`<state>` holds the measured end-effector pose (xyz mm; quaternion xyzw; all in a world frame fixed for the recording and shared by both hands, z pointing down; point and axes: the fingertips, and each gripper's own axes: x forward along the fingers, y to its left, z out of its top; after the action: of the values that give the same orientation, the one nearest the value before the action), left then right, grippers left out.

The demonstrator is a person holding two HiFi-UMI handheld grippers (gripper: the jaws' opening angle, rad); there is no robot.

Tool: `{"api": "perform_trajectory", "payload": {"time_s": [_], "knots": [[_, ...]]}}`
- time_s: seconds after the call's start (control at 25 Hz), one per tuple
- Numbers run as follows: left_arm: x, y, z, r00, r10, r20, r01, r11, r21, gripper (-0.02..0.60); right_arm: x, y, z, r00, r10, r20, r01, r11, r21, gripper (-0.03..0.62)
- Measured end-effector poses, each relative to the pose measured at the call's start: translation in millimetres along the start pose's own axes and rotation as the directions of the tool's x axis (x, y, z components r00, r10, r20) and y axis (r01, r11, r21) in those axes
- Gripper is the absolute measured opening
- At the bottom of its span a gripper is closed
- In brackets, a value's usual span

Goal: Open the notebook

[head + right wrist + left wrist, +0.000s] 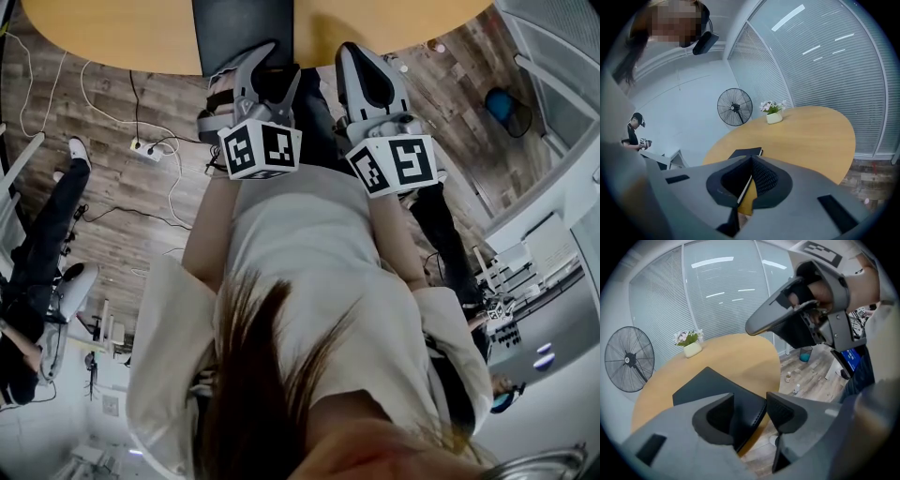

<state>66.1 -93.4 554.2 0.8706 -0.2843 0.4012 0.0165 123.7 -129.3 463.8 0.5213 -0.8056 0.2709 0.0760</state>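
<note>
1. One closed black notebook (710,383), flat at near edge of one round wooden table (736,355).
2. Two grey grippers: left gripper (750,401) jaws apart, right gripper (751,160) jaws together, both empty.
3. Wide tabletop beyond notebook.

Bare tabletop (811,136) beyond notebook (746,152) (flowerpot (774,118) far)

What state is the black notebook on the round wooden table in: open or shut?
Shut: the black notebook lies flat on the round wooden table, cover over its pages.
</note>
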Motion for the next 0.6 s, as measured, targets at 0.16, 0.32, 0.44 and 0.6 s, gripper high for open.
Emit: {"api": "perform_trajectory", "payload": {"time_s": [0.16, 0.32, 0.44, 0.6], "knots": [[-6, -1, 4, 1.000, -0.009, 0.012, 0.008, 1.000, 0.005, 0.187, 3, 1, 2, 1.000, -0.004, 0.005, 0.004, 1.000, -0.005, 0.002], [-13, -5, 9, 0.999, -0.022, 0.023, 0.022, 1.000, -0.013, 0.138, 1, 3, 4, 1.000, -0.006, 0.007, 0.006, 1.000, -0.012, 0.002], [-17, -8, 12, 0.999, -0.021, 0.026, 0.022, 1.000, -0.021, 0.110, 0, 3, 5, 1.000, -0.003, 0.009, 0.003, 1.000, -0.015, 0.002], [-21, -8, 16, 0.999, -0.025, 0.023, 0.026, 0.998, -0.058, 0.087, -1, 4, 11, 1.000, 0.015, 0.018, -0.015, 1.000, -0.019, 0.002]]}}
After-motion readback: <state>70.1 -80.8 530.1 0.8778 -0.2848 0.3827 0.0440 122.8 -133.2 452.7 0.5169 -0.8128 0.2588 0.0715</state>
